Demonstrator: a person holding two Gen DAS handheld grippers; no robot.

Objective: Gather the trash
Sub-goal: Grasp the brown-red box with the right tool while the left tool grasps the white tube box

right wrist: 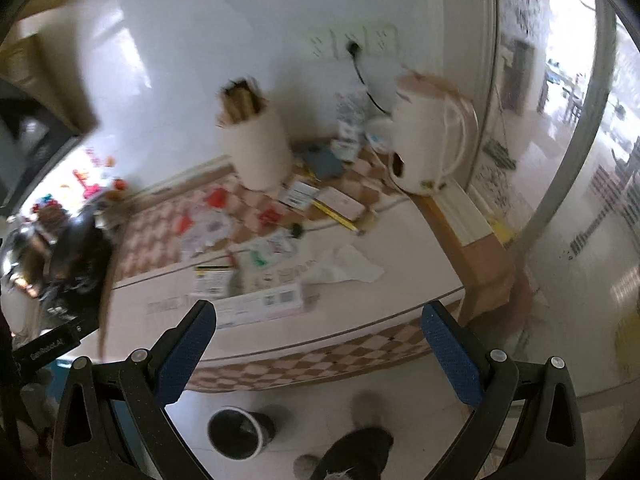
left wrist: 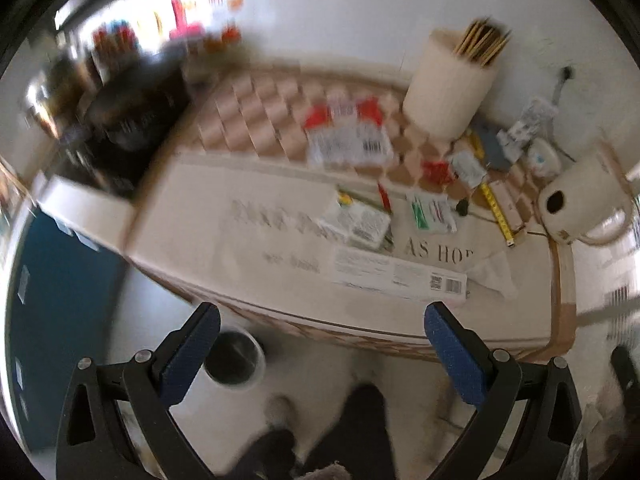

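Note:
Paper and wrapper trash lies on the table (left wrist: 280,304): a red and white packet (left wrist: 348,132), a small printed packet (left wrist: 360,220), a green and white wrapper (left wrist: 432,212), a long white label strip (left wrist: 400,274) and a crumpled tissue (right wrist: 344,266). A small bin (left wrist: 234,362) stands on the floor by the table's near edge; it also shows in the right wrist view (right wrist: 236,432). My left gripper (left wrist: 322,352) and my right gripper (right wrist: 320,354) are both open and empty, held above the floor in front of the table.
A cream holder with sticks (left wrist: 448,84) and a cream kettle (left wrist: 580,200) stand at the back right. A yellow tape measure (left wrist: 498,212) lies near them. Dark clutter (left wrist: 128,120) fills the left end. A blue cabinet (left wrist: 60,300) stands at left.

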